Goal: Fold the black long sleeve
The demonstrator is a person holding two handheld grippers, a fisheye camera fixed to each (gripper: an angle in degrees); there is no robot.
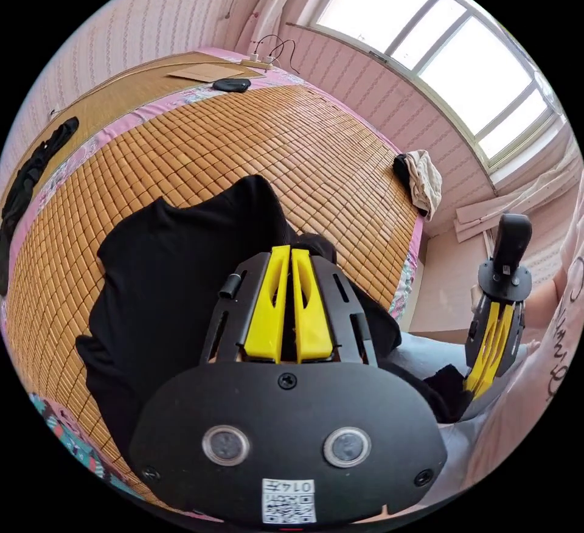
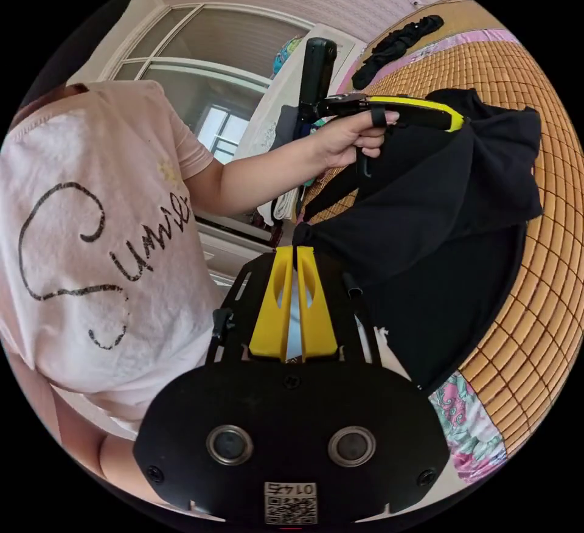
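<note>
— Where is the black shirt (image 1: 170,277) in the left gripper view?

— Spread over the woven mat (image 1: 255,149) on the bed, filling the lower left and centre of the frame. The left gripper (image 1: 290,250) sits at the centre, its yellow jaws pressed together with their tips against a raised bunch of the cloth (the pinch point itself is dark, but fabric gathers right at the tips).

— And the other one?

— The right gripper (image 1: 477,388) shows at the lower right of that frame, jaws together, with a dark end of the shirt at their tips.

— What does the right gripper view add?

— The right gripper (image 2: 296,251) at centre pinches a bunched corner of the shirt (image 2: 426,204), which stretches up and right to the left gripper (image 2: 457,121), held in a hand (image 2: 347,137) at the upper centre; its jaws bite the cloth too. The rest hangs down onto the mat (image 2: 547,289) at the right edge.
</note>
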